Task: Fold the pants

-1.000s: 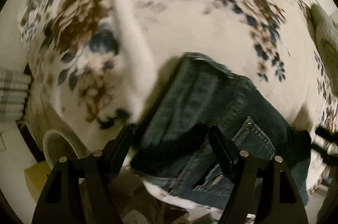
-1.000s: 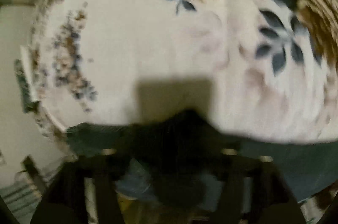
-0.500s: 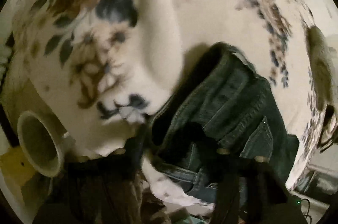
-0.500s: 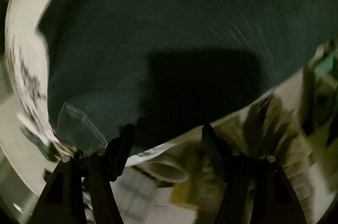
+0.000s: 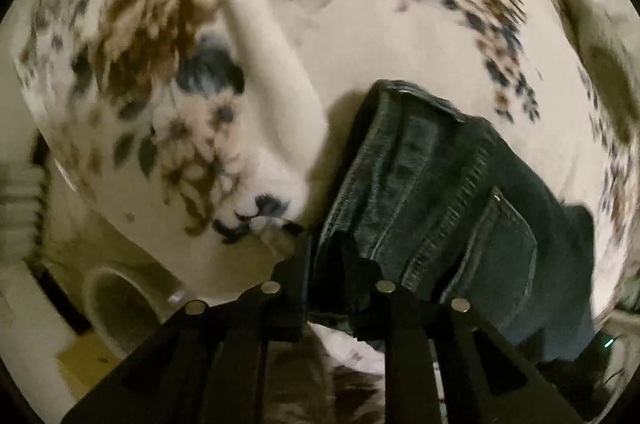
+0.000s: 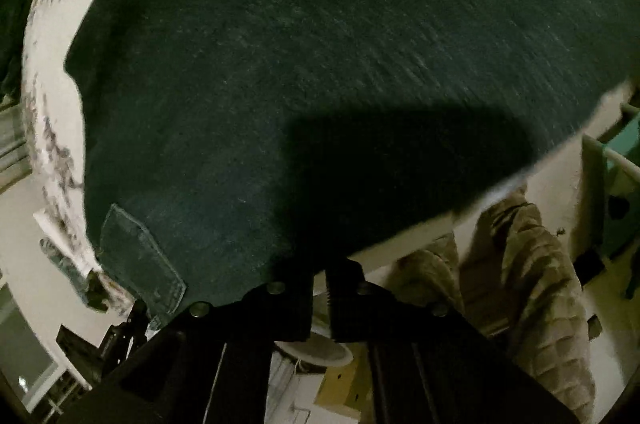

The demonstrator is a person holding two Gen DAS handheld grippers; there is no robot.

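Dark blue denim pants (image 5: 448,200) lie on a white floral blanket (image 5: 340,24), waistband and back pocket toward me in the left wrist view. My left gripper (image 5: 326,256) is shut on the waistband edge at the bed's near side. In the right wrist view the pants (image 6: 320,64) fill most of the frame, with a pocket (image 6: 140,256) at the lower left. My right gripper (image 6: 318,280) is shut on the near edge of the denim at the bed's edge.
A white round bin (image 5: 120,304) stands on the floor below the bed's edge at left. A person's tan quilted sleeve (image 6: 520,284) is at the right. A white dish-like object (image 6: 316,348) lies below the right gripper.
Both grippers have closed from open onto the near edge of the pants. The right gripper swung from over bare blanket to over the denim.
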